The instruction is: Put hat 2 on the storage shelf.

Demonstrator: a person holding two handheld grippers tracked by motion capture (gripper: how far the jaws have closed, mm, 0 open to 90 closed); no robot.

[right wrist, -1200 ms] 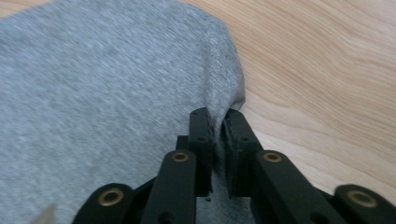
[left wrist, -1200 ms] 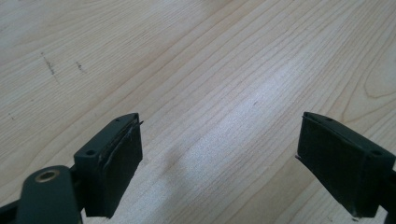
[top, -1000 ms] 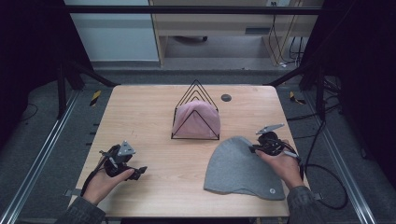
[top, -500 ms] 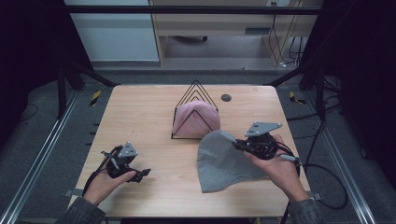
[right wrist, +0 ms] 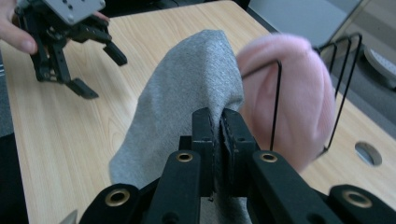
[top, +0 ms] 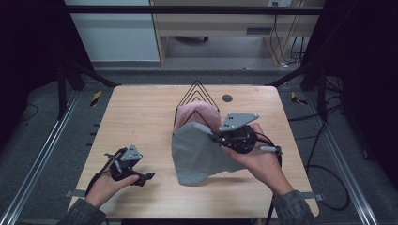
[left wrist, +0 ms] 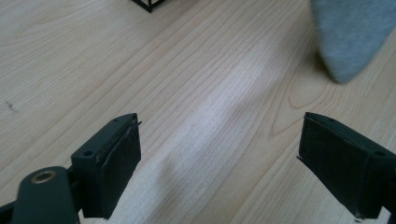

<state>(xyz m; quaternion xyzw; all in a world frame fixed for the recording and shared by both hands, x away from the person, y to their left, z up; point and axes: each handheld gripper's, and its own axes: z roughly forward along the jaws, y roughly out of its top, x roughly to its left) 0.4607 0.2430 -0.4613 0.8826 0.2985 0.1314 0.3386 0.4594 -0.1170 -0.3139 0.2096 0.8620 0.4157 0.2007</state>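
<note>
My left tongs (top: 141,177) lie low near the tabletop's near left edge, held in my left hand (top: 105,187), jaws spread wide with nothing between them. My right hand (top: 258,157) holds the right tongs (top: 213,137) raised above the middle of the tabletop, pointing left, forearm coming in from the near right corner. Their jaws are pinched tight on grey cloth (top: 199,157).

A grey cloth (right wrist: 187,107) is pinched between the closed jaws of the right gripper (right wrist: 218,122). Just right of the jaws, a pink cloth (right wrist: 299,88) is draped over a black wire rack (right wrist: 343,79).
</note>
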